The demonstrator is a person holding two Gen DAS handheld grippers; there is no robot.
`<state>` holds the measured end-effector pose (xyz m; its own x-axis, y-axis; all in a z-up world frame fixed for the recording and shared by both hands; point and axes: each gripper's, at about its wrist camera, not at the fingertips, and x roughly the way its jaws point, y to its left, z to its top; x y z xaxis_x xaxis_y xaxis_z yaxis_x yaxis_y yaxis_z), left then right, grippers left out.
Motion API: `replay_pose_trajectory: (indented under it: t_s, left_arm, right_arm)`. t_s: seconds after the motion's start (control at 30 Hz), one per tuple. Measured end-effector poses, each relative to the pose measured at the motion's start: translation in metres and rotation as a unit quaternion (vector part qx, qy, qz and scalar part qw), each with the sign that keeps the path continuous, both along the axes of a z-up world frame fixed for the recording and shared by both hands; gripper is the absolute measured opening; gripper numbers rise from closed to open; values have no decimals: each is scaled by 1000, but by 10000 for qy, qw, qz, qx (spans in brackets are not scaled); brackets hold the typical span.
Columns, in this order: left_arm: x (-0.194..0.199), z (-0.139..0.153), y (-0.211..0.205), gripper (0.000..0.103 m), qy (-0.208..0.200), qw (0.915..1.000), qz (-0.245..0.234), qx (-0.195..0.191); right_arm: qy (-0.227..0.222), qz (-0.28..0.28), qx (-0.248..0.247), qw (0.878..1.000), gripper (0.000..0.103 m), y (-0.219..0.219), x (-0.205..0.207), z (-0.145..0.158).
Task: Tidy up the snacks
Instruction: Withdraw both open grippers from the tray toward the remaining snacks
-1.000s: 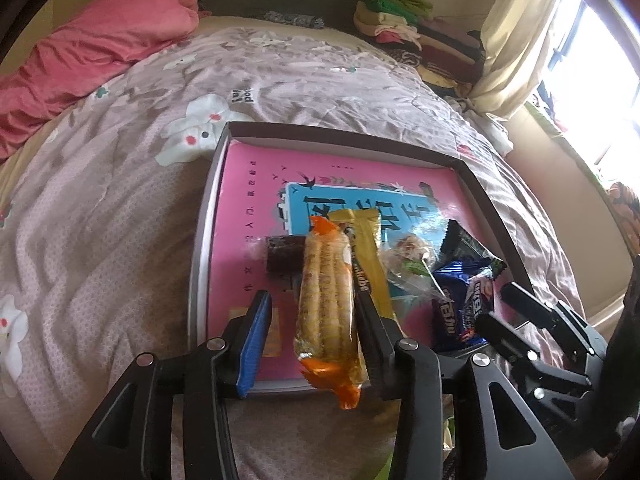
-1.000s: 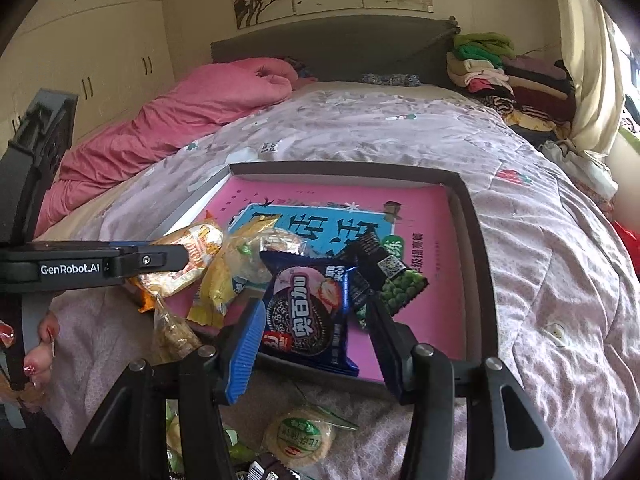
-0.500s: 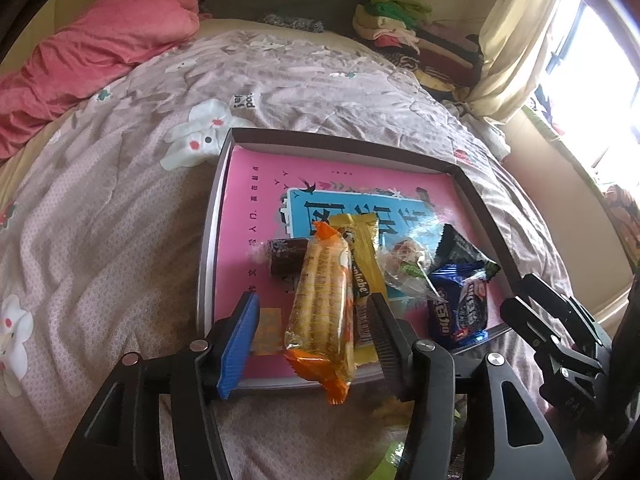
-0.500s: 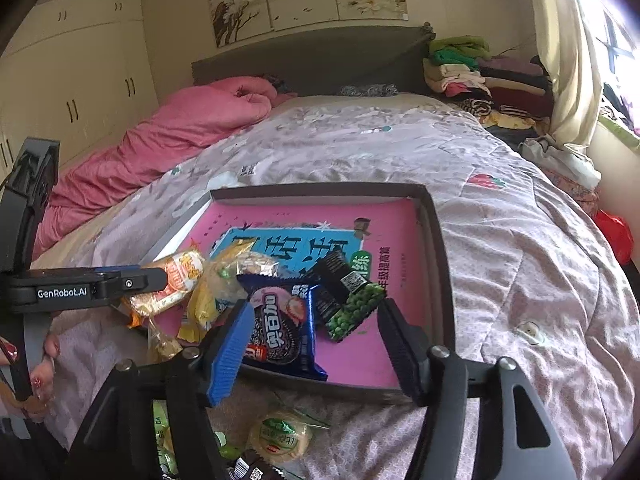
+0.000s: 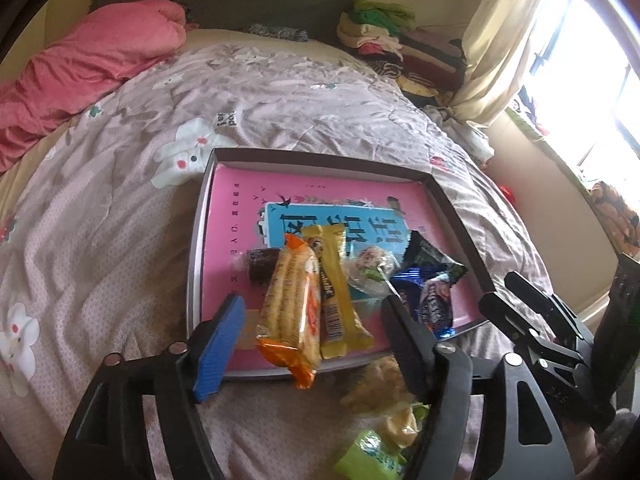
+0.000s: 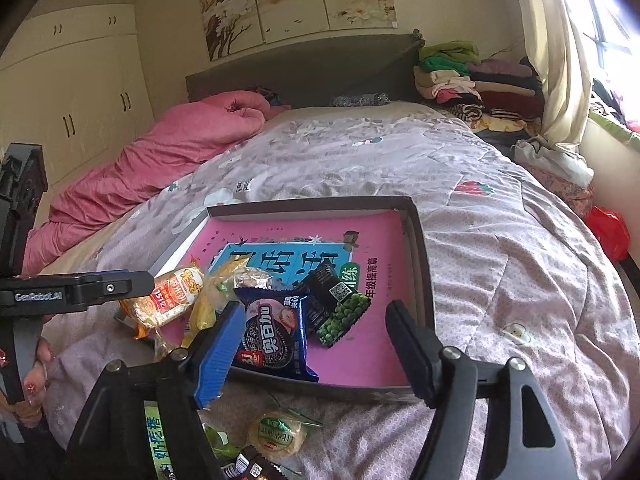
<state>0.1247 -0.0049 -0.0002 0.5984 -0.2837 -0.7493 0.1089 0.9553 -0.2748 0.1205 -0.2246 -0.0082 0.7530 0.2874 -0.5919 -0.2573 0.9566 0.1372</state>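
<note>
We found both claws, left claw (image 5: pixel 312 336) and right claw (image 6: pixel 312 344), just opening, gripping nothing; biscuit pack (image 5: pixel 290 308) and cookie pack (image 6: pixel 276 336) released into the tray (image 6: pixel 424 280) for sorting

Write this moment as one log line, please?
left gripper: opening, biscuit pack released | right gripper: opening, cookie pack released | both in tray

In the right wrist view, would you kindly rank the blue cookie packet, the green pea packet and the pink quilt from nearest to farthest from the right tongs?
1. Blue cookie packet, beside the blue pad.
2. Green pea packet, just beyond, mid-tray.
3. Pink quilt, far left by the headboard.
</note>
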Motion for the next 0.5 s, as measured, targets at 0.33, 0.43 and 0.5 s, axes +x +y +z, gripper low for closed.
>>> replay_pose_trajectory:
  t_s: [0.33,0.43,0.5]
  left_arm:
    - [-12,13,-3,76,-94,9999,-32,53]
    - [-16,16,-3,76,-125,9999,-62,81]
    - [-19,17,-4,76,-130,9998,-94,100]
  right_arm:
    - [-62,-80,109,9999,83,-5,-6,7]
    - [-77,-76,116,9999,83,-5,-9,8]
    - [-76,-72,126,9999,83,-5,-9,9]
